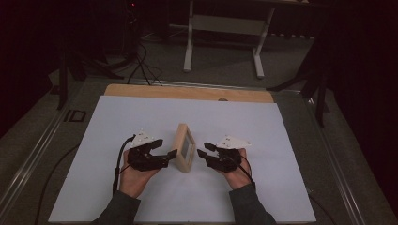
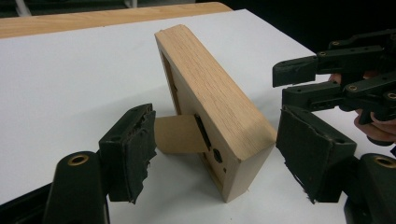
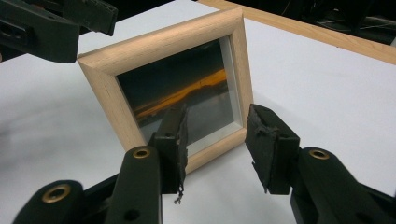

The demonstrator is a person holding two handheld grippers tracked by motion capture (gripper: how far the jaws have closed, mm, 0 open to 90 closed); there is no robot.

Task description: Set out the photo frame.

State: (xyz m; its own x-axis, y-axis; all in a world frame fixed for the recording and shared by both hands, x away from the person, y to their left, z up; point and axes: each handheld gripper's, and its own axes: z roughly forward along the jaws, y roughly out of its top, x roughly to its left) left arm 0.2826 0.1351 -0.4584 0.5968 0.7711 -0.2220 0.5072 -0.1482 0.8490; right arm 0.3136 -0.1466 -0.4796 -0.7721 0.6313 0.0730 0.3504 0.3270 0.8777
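Upright wooden frame [image 1: 185, 147] (between open grippers)

The room is dim, with dark walls at the far side and to the right. A white sheet [image 1: 141, 117] covers most of the wooden table [image 1: 187, 92], leaving a bare strip of wood along the far edge. Grey carpet floor [image 1: 220, 58] lies beyond it. On the floor at the far side stands a pale metal table frame [image 1: 224, 24] with two legs. Black cables [image 1: 143, 65] trail over the carpet at far left, beside dark stand legs [image 1: 70, 61].
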